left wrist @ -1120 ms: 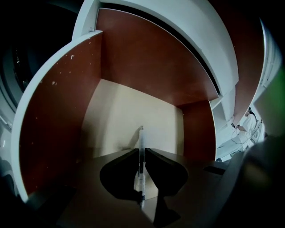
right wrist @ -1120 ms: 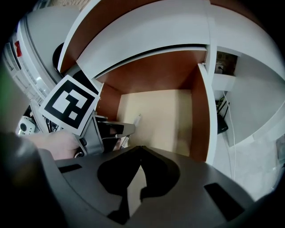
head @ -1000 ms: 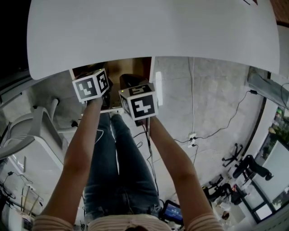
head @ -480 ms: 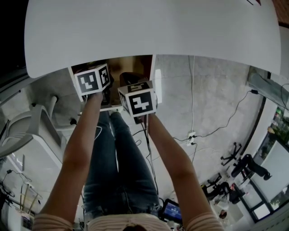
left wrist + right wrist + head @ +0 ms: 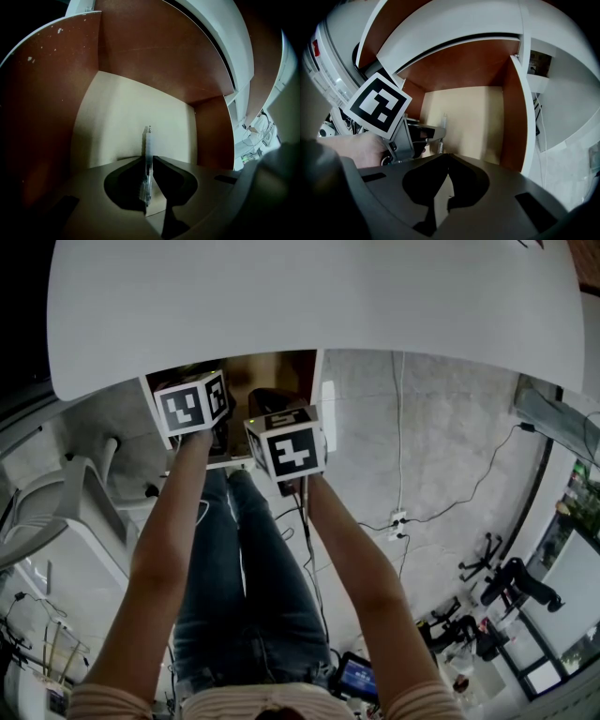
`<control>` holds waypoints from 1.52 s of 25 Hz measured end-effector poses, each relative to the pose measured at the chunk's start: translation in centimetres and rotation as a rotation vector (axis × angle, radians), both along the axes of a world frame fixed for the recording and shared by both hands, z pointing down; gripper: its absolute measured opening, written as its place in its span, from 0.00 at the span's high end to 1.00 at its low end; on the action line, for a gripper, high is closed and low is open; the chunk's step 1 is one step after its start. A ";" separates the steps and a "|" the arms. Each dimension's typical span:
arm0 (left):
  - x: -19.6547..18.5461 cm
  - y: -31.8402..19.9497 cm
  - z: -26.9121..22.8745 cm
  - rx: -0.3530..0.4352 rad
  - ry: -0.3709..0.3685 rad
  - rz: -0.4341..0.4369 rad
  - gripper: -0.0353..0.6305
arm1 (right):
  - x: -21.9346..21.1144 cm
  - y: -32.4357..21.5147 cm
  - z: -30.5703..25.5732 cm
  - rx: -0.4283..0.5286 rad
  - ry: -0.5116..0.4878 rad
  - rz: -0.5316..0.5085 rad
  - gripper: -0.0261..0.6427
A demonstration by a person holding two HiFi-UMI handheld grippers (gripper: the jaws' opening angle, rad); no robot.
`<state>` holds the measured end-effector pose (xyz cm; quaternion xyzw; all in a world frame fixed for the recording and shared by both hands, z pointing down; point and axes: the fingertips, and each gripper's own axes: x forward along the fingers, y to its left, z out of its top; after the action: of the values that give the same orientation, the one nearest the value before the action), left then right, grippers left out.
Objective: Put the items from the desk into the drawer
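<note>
So the left gripper [image 5: 148, 161] has its jaws clamped on a clear pen [image 5: 148, 140]. The pen sits dead centre in the left gripper view, pinched around its lower half, with the rest poking out past the fingertips. It's inside the open drawer [image 5: 126, 112], over the cream bottom panel, with brown side walls on the left and right of the frame. I can't tell whether the pen tip touches the panel.

The right gripper [image 5: 446, 169] has its jaws closed together at the tips with nothing between them. It points into the same drawer from a bit further back. In the right gripper view the left gripper's marker cube [image 5: 379, 105] is at centre left, and the pen sticks out just right of it, near the drawer's left wall.

In the head view both cubes sit side by side in the upper middle, right under the front edge of the white desk [image 5: 309, 306]. The person's jeans [image 5: 244, 577] are below.
</note>
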<state>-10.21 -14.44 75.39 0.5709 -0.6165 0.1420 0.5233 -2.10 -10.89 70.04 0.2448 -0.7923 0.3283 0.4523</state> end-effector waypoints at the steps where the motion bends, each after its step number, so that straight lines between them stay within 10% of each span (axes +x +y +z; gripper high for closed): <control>1: 0.1 0.0 0.1 0.006 0.006 -0.001 0.87 | -0.1 0.0 0.0 0.003 -0.003 -0.004 0.94; 38: 0.4 2.9 -15.9 0.252 -0.056 0.069 0.93 | 1.1 -0.9 -12.0 0.143 -0.168 0.114 0.94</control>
<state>-9.83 -11.54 59.52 0.6487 -0.6239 0.0970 0.4249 -1.03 -11.79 58.08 0.2925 -0.8337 0.3156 0.3462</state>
